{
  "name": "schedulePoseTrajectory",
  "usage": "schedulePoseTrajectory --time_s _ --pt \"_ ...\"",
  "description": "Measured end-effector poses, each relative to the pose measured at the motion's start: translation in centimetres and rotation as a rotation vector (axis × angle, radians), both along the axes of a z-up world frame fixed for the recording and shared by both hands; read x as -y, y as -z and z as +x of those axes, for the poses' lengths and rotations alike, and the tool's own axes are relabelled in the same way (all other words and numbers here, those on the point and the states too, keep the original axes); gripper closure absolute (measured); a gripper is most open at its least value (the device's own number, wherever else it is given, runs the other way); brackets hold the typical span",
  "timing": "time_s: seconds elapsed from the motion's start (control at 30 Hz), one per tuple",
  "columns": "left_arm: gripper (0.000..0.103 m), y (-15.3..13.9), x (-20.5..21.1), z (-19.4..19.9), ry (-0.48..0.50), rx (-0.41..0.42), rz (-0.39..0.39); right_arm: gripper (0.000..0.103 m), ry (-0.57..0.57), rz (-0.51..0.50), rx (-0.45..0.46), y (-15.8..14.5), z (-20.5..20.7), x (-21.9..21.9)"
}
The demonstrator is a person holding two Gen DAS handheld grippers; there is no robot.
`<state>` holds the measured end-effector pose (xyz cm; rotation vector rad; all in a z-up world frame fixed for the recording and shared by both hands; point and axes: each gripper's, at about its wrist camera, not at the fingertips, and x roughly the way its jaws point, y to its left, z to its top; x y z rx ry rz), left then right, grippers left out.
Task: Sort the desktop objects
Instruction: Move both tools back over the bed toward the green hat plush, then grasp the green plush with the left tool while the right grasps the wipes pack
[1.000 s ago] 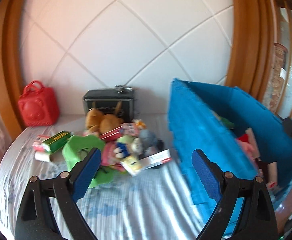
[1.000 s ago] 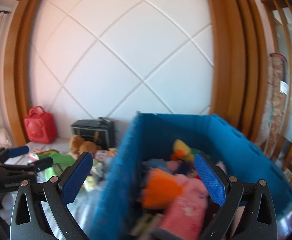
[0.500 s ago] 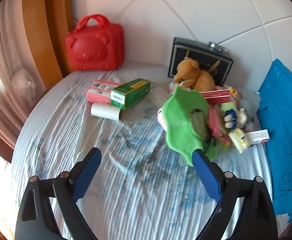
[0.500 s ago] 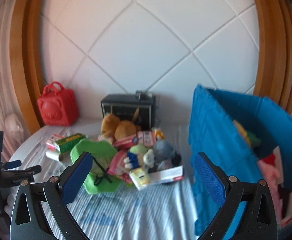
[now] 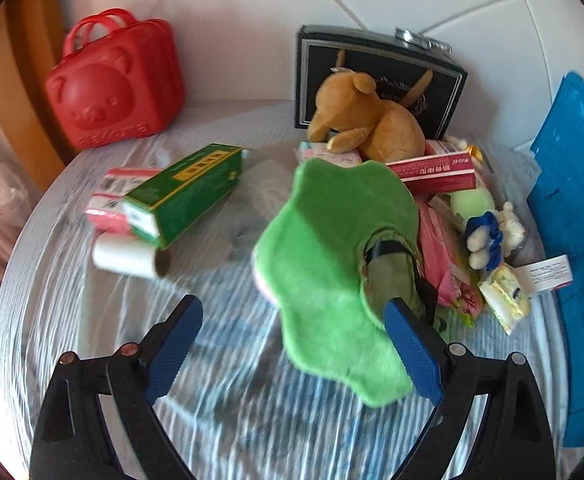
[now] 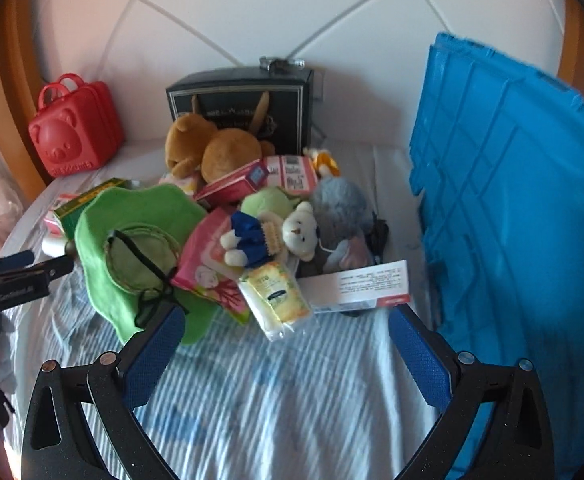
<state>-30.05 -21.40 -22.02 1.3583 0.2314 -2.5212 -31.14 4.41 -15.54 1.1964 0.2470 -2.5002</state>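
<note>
Both pairs of tongs hung empty over the striped sheet (image 6: 275, 396), so the step in hand looked like the reach toward the pile for the next thing to sort. The left tongs (image 5: 292, 348) stood wide apart, low over the cloth, with the right finger just at the near edge of the green hat (image 5: 332, 264). The right tongs (image 6: 287, 356) were also spread open and gripped nothing, pointed at the middle of the heap.

The things left to sort lay bunched together in front of the black box (image 6: 243, 108): the brown plush dog (image 6: 211, 152) at the back, a small white bear (image 6: 287, 232) in blue on top, a grey plush (image 6: 340, 208), a yellow packet (image 6: 275, 300) at the near edge, and red cartons. Apart to the left lay a green box (image 5: 183, 196) and a white roll (image 5: 131, 256). The red case (image 5: 111, 84) stood against the wall. The blue bin (image 6: 512, 220) rose at the right, just beside the pile.

The hat was probably the left tongs' target. The next move would call for shifting them rightward so the floppy brim sat between the fingers, then closing on it. Soft cloth may fold or drag the neighbouring packets along.
</note>
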Motion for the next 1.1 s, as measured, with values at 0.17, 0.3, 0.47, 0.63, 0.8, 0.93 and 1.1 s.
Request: schedulePoseTrajectory --time_s 0.17,0.3,0.47,0.63,0.8,0.93,1.1 --pt "0.010 4.0 -1.3 -3.8 0.021 0.088 0.002 0.000 -0.021 0.025 0.064 3.8 -3.0 1.2" --pt "0.010 6.2 -1.2 -4.8 -0.014 0.131 0.027 0.000 -0.031 0.045 0.115 6.9 -5.1 2.2" --pt "0.008 6.7 -0.8 -4.6 -0.040 0.133 0.064 0.000 -0.035 0.075 0.161 9.8 -6.4 2.7" --pt "0.019 6.2 -1.4 -3.9 -0.020 0.106 0.040 0.018 -0.001 0.063 0.182 11.5 -6.9 2.4" --pt "0.056 4.5 -1.9 -2.1 0.008 0.066 0.049 0.059 0.011 0.005 0.181 10.7 -6.1 1.4" --pt "0.089 2.9 -2.0 0.0 0.037 0.015 0.103 0.065 0.002 -0.027 0.151 8.5 -4.3 0.7" --pt "0.089 -0.5 -2.5 3.0 0.044 -0.060 0.022 0.072 -0.041 -0.054 0.098 5.6 -1.8 1.0"
